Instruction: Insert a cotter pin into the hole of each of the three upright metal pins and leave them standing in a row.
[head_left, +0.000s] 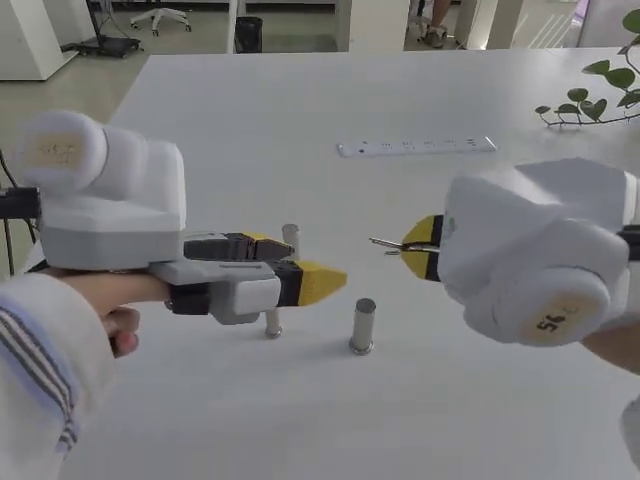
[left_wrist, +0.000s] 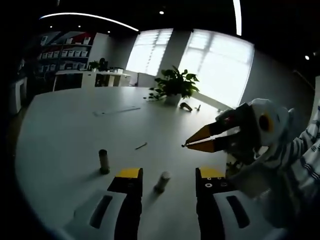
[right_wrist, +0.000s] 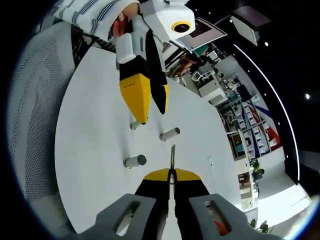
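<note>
Mostly white table (head_left: 250, 120), office (left_wrist: 70, 52) beyond; left gripper (left_wrist: 170, 173) jaws wide, right gripper (right_wrist: 171, 175) jaws tight on perhaps a cotter pin (right_wrist: 173, 157).

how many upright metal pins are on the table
3 metal pins: one stands clear at the front, one is partly hidden beneath the left gripper, and one pokes up just beyond it.

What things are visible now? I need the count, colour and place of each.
table: one, white, under everything.
metal pins: three, silver, upright, centre of table.
cotter pin: one, metallic, gripped at centre right.
power strip: one, white, far side.
plant: one, green, far right.
sleeve: one, striped, lower left.
left hand-held gripper: one, white and yellow, open, by the pins.
right hand-held gripper: one, same colours, shut on the cotter pin.
</note>
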